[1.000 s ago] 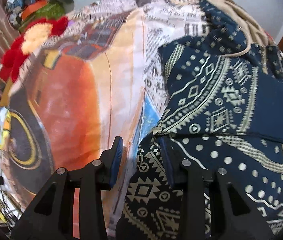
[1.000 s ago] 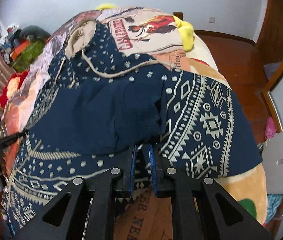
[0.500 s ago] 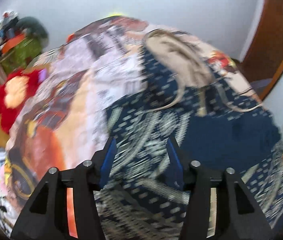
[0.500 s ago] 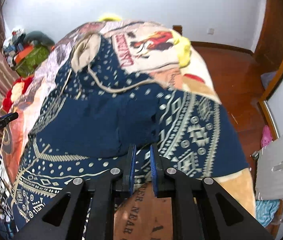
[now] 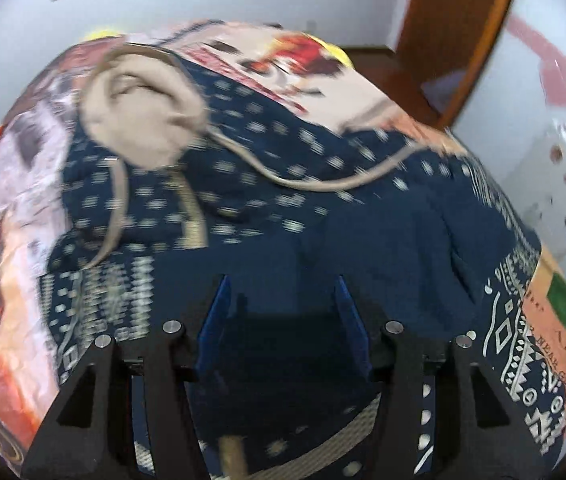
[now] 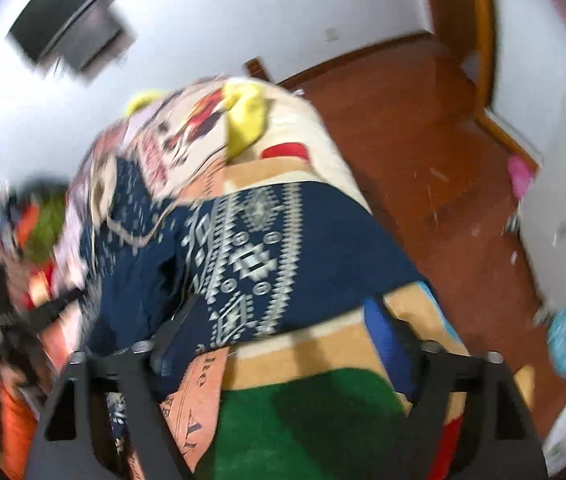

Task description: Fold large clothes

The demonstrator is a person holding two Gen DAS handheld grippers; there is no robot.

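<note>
Hoodie (image 5: 363, 236) flat on bed (image 5: 19, 184), long axis running away from left fingers (image 5: 283, 320), hood (image 5: 143, 120) far end. Both pairs apart, right fingers (image 6: 279, 328) gripping nothing.

The left gripper (image 5: 283, 312), jaws apart, hovers over the blurred navy patterned hoodie (image 5: 323, 220), seemingly not touching.
</note>
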